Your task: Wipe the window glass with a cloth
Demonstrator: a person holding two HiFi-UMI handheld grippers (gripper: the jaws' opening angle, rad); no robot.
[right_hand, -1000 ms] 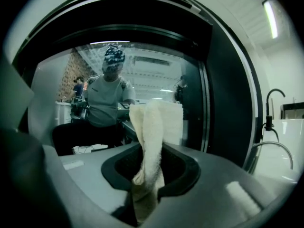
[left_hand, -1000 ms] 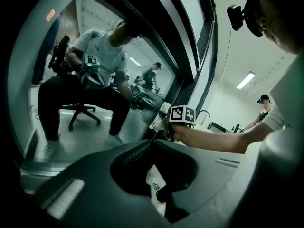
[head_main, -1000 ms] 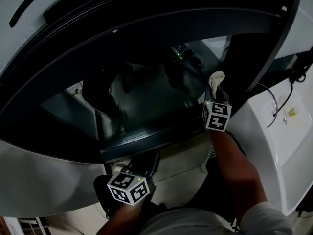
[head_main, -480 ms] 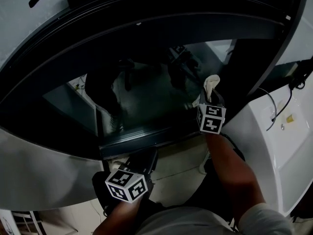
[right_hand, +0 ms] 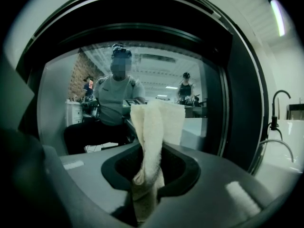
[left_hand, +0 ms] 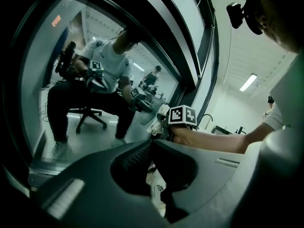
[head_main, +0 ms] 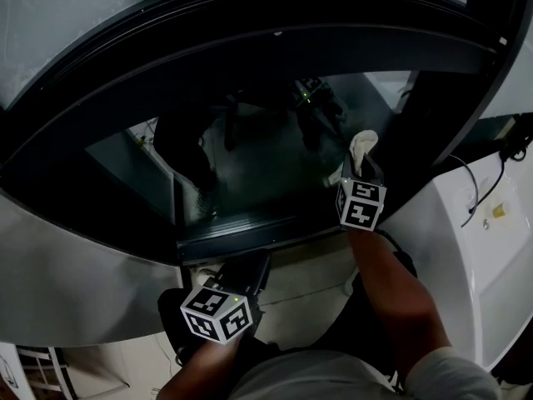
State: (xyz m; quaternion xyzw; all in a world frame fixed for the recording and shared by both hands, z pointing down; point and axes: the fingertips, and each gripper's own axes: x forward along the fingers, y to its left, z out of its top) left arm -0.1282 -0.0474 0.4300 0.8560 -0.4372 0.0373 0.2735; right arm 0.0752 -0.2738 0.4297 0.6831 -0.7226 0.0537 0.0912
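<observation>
Cloth, nubby, clamped in right tongs at glossy window glass; left tongs together.

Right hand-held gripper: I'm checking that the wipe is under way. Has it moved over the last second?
Yes, slightly: the right hand-held gripper, shut on the cloth, has drifted left, away from the window's dark right frame.

Cloth: cream terry, folded lengthwise into thick strip, clamped between right tongs, stood upright, free end pointed to 12 o'clock. Window glass: dark reflective pane, set in black frame. Cloth held at pane's 3 o'clock side; contact cannot be told.
</observation>
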